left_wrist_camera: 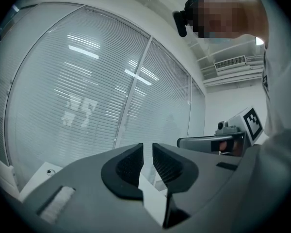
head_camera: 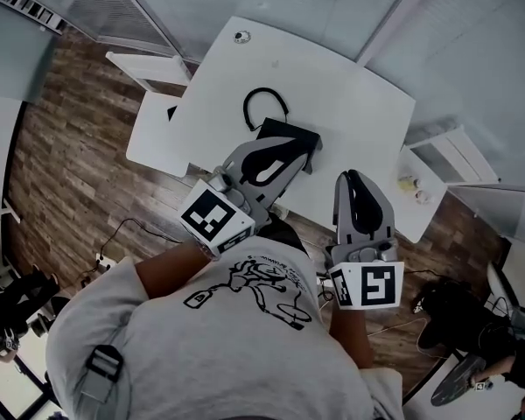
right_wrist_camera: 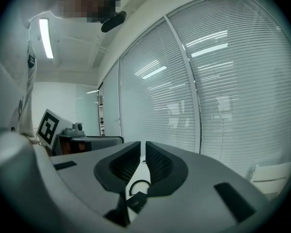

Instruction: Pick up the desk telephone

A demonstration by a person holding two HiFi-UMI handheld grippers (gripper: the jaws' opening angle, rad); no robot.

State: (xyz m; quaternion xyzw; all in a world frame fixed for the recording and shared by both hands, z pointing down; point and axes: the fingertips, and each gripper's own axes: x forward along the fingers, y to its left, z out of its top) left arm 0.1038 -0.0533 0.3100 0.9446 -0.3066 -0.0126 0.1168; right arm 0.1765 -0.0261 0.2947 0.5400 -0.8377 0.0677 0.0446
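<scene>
Wood-plank floor: left side of the head view; loose cables lie on it at lower left.
Low white side surface: butts the desk's left edge; its far end is cut off behind a white frame.
Left gripper: centre of the frame, jaws drawn together on nothing. In the left gripper view only a white wedge of desk shows through the slit.
Desk telephone: black, at the centre of the white desk, near its front edge. The left gripper overlaps its lower half, so contact cannot be judged, and handset and base cannot be told apart. The right gripper view shows only a dark corner below the jaws.
Cord: a black loop just above the telephone.
Open room: bare desk top above and to the right of the telephone, out to the desk's right edge.
Right gripper: right of centre, over the desk's front edge, jaws closed and empty.
White shelf unit: far right, partly cut off.
</scene>
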